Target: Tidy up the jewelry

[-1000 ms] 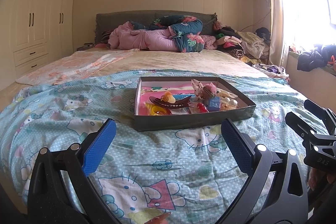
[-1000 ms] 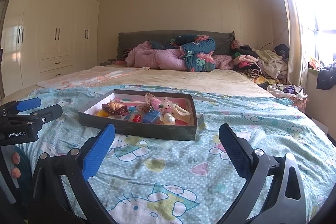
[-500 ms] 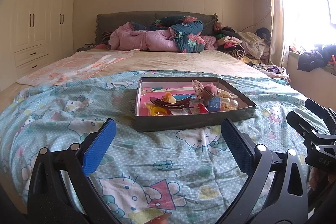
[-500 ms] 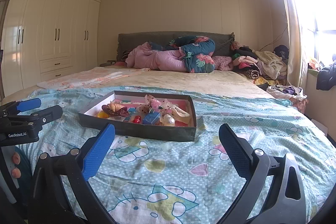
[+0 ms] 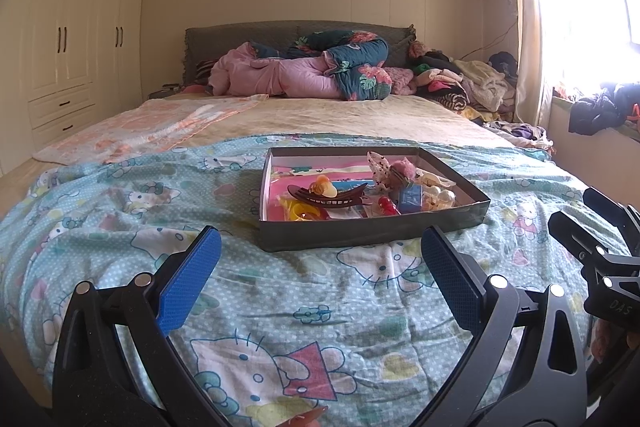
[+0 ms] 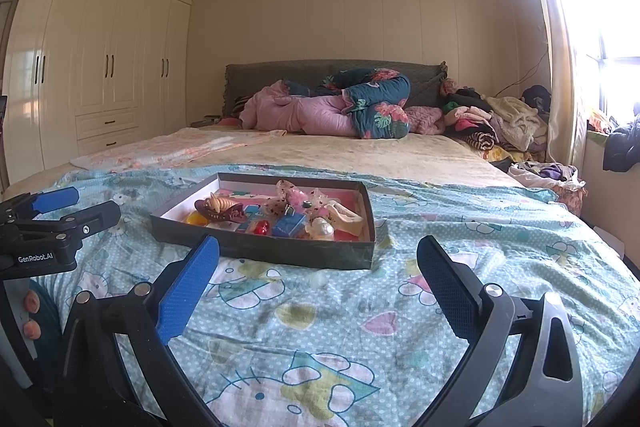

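A shallow dark box [image 5: 372, 233] with a pink floor lies on the blue cartoon-print quilt; it also shows in the right wrist view [image 6: 264, 249]. Inside lie a dark brown hair claw [image 5: 326, 195], a red piece [image 5: 387, 205], a blue piece [image 5: 411, 197] and pale pearl-like pieces [image 5: 438, 197]. My left gripper [image 5: 320, 259] is open and empty, short of the box's near wall. My right gripper [image 6: 318, 269] is open and empty, also short of the box. Each gripper shows at the edge of the other's view.
The quilt [image 5: 280, 307] covers the near half of the bed. Rolled pink and floral bedding [image 5: 304, 75] lies at the headboard, a clothes pile [image 5: 460, 83] at the far right. A white wardrobe [image 6: 100, 59] stands left, a bright window [image 6: 608, 7] right.
Both views have shifted only slightly; the box sits a touch lower and nearer. Both grippers stay open and empty.
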Available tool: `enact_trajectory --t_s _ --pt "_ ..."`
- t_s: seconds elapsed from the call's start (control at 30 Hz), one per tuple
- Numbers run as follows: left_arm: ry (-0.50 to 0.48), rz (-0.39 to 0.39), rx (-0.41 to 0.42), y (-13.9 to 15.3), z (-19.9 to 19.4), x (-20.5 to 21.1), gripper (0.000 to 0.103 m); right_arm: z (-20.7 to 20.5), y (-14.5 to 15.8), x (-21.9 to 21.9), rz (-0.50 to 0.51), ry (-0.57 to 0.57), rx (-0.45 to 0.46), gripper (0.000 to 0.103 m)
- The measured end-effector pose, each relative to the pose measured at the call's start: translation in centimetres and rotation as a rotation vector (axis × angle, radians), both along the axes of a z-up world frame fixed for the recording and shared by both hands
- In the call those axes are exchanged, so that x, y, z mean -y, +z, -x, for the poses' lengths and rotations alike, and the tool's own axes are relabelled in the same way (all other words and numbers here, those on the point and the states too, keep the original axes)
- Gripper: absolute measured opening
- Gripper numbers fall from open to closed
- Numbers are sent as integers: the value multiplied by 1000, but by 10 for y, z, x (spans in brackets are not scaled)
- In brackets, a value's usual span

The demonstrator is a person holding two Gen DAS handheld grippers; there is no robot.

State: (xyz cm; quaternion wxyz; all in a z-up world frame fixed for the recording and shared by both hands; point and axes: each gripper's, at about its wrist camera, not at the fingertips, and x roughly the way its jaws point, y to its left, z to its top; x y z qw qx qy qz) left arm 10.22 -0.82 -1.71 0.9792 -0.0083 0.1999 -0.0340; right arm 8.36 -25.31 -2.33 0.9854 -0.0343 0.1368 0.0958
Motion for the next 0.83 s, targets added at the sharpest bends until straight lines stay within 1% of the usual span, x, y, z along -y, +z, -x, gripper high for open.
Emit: enact_trajectory --t_s 0.2,0.43,0.53,0.6,0.7,0.73,0.77,0.83 --pt "2 -4 1 0 0 1 92 0 0 0 1 0 1 97" --pt "16 -29 -8 -2 -5 -2 92 1 -1 -2 5 2 -1 97" --pt "18 -37 2 -2 -4 -1 92 0 -1 -1 -1 -1 -9 97" --pt "7 -25 -1 -2 -7 1 92 -2 -1 -1 -7 -4 -24 97" --pt "10 -4 -57 -6 -27 1 92 -13 -2 1 -23 -27 -79 97" --pt "18 -3 -87 -9 -38 1 92 -21 -3 2 -28 -33 -117 97" --pt "29 -9 -117 -13 -49 2 92 -33 -6 2 -31 -34 -175 97" --pt "39 -19 -173 -21 -72 6 92 -55 -14 -2 14 -82 -254 97"
